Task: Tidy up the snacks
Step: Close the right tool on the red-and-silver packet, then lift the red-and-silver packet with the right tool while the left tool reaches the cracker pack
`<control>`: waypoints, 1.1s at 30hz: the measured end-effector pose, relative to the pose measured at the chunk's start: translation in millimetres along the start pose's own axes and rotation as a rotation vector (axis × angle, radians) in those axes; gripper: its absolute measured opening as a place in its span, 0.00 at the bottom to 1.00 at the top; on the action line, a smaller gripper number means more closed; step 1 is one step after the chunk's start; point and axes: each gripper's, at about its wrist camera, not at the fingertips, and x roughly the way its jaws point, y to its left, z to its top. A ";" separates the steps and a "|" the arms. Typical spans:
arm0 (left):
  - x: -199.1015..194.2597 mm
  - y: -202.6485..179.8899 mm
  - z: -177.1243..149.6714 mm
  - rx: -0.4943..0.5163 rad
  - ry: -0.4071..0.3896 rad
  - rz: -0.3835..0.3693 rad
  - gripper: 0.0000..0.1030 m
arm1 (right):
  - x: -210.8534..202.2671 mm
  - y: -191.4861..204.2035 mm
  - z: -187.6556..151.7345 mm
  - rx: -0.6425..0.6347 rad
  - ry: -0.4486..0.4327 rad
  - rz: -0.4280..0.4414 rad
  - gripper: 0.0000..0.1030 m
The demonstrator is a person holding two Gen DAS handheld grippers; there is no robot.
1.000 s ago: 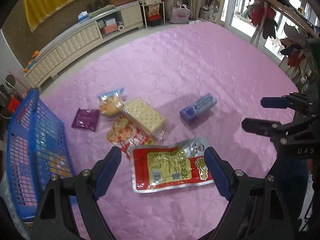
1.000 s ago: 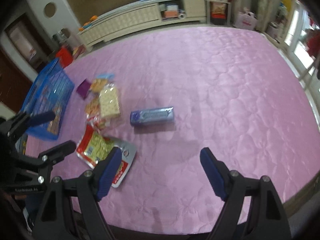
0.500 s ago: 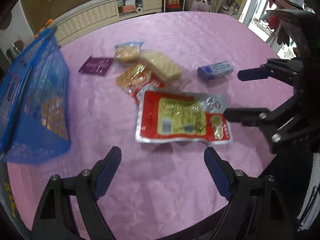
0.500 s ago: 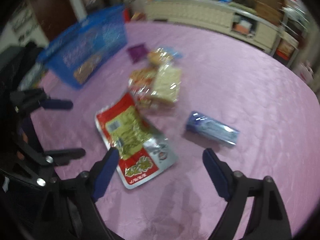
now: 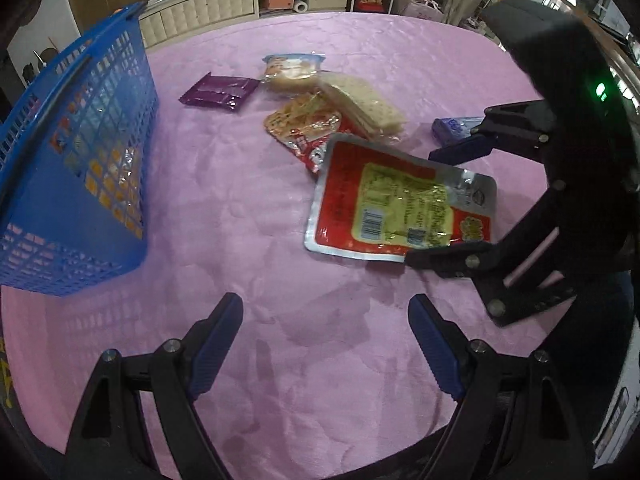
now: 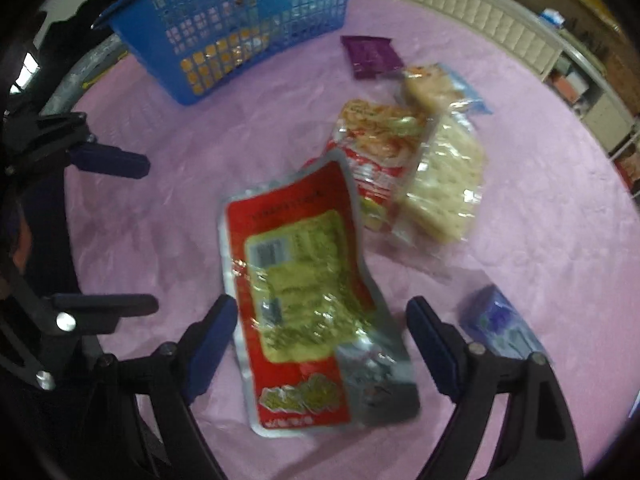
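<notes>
Left wrist cam: high over near table edge, tilted down across pink tablecloth [image 5: 248,208]; own fingers bottom of frame, blue basket [image 5: 76,152] at left, right gripper [image 5: 444,204] entering from right.

Right wrist cam: lower, closer, aimed from opposite side toward basket [image 6: 240,24]; red-and-yellow packet [image 6: 304,292] fills centre, blurred; left gripper [image 6: 128,236] at left edge.

Shared: packet [image 5: 400,204], cracker pack [image 5: 364,108] [image 6: 444,188], purple sachet [image 5: 220,91] [image 6: 372,56], blue box [image 5: 456,126] [image 6: 500,328].
</notes>
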 end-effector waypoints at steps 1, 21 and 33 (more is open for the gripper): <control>0.7 1.1 0.1 -0.001 0.001 0.005 0.81 | 0.7 1.7 2.3 -0.013 0.001 0.004 0.86; 0.6 13.4 -3.9 -0.048 -0.018 0.002 0.81 | -2.9 22.0 -10.6 0.026 -0.017 -0.020 0.50; -7.8 4.1 -1.0 -0.030 -0.035 0.017 0.81 | -13.0 36.3 -32.8 0.185 -0.123 -0.060 0.41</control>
